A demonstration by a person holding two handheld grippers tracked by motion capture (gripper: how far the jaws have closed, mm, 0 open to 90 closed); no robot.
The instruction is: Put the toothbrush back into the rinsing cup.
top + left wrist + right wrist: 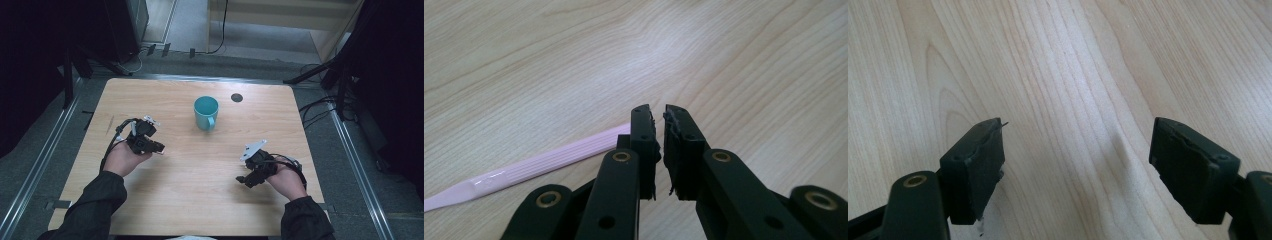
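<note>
A pale pink ribbed stick (539, 165) with a flattened end lies on the wooden table (200, 200). Its other end runs behind the left-hand finger of my left gripper (660, 112). That gripper's jaws stand almost together, with a thin slit between the pads and nothing visible in it. In the high view my left gripper (161, 149) is held low over the table's left side. My right gripper (242, 180) rests low at the right, open wide over bare wood (1078, 127). A teal mug (206, 112) stands upright further back, between the two.
A small dark round disc (237, 97) lies on the table behind and right of the mug. Metal rails run along the table's left and right sides, and cables lie on the floor beyond the far edge.
</note>
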